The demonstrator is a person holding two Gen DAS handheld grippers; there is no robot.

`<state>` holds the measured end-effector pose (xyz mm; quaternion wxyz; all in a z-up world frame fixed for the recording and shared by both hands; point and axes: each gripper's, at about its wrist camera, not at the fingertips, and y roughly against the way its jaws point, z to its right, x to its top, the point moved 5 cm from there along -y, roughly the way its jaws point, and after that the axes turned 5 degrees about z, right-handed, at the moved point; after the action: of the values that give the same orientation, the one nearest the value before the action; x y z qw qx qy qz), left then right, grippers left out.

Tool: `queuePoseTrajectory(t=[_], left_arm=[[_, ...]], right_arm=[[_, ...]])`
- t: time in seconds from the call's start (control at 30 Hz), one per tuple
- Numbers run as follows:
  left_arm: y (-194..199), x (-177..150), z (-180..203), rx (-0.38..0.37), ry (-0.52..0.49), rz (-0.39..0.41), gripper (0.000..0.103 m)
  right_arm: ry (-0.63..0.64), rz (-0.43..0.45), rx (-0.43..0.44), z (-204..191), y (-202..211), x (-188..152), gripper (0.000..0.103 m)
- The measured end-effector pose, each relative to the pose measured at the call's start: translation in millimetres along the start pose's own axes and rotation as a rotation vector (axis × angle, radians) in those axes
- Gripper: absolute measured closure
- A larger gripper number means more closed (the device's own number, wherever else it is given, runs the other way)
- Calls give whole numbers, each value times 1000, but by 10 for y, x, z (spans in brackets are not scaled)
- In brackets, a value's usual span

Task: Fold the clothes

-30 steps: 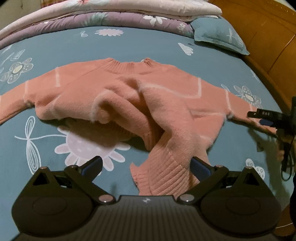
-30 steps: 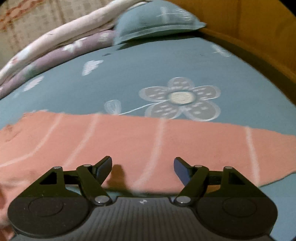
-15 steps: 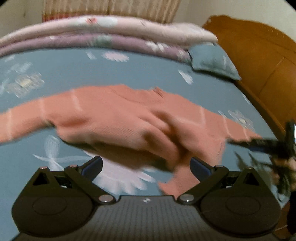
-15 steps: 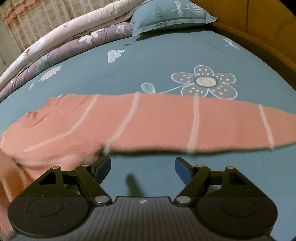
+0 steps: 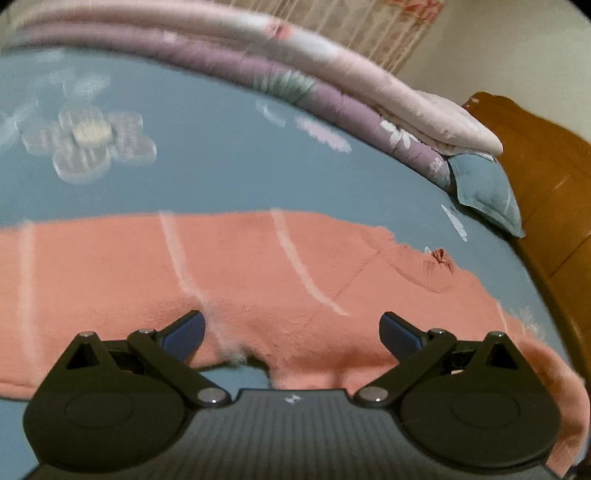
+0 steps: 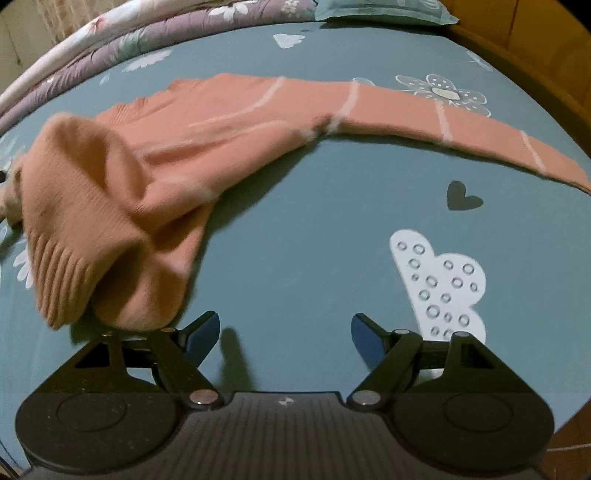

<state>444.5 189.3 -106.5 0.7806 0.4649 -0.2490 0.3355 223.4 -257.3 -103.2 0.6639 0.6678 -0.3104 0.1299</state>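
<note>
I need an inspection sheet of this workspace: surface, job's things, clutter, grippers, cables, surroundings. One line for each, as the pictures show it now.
Surface: bed sheet, teal with flower prints, lying flat.
Job's things: sweater, salmon with pale stripes, body bunched with the ribbed hem up; one sleeve stretched out flat.
Clutter: nothing seen.
Grippers: left gripper open over the sweater, holding nothing; right gripper open over bare sheet, holding nothing.
Cables: nothing seen.
Surroundings: folded quilts and a pillow at the far edge; wooden headboard; curtain.

Dim warm light, fisheye warp, left-cam blur.
</note>
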Motion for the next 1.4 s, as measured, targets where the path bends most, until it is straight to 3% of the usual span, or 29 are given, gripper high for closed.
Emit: queuePoseTrajectory(t=[0.07, 0.2, 0.43, 0.57, 0.67, 0.77, 0.87, 1.0, 1.13, 1.2, 1.3, 1.4], left_arm=[[-63, -13, -65, -39, 13, 17, 1], [74, -16, -168, -73, 50, -51, 1], [459, -25, -283, -22, 35, -83, 1], [397, 227, -15, -115, -21, -20, 1], [82, 256, 91, -159, 14, -45, 1], [-162, 88, -26, -99, 91, -110, 1], [38, -18, -105, -86, 78, -78, 1], [436, 62, -387, 26, 51, -42, 1], [657, 91, -933, 178, 122, -22, 1], [767, 51, -1137, 150, 160, 19, 1], [927, 20, -1211, 203, 163, 32, 1], [990, 10, -1102, 293, 97, 25, 1]], right_arm=[[4, -5, -11, -49, 21, -12, 19], [-8, -12, -43, -57, 24, -18, 18], [-24, -39, -50, -93, -13, -71, 17], [-22, -32, -45, -114, -32, -68, 16], [-11, -38, -50, -138, -87, -76, 15], [12, -40, -51, -170, -131, -66, 13], [16, -45, -46, -169, -160, -46, 12], [16, -52, -45, -157, -213, -13, 10], [25, -50, -47, -194, -276, 44, 9], [34, -53, -45, -209, -295, 64, 8], [50, -59, -42, -226, -319, 91, 8], [54, -63, -40, -229, -338, 103, 7]])
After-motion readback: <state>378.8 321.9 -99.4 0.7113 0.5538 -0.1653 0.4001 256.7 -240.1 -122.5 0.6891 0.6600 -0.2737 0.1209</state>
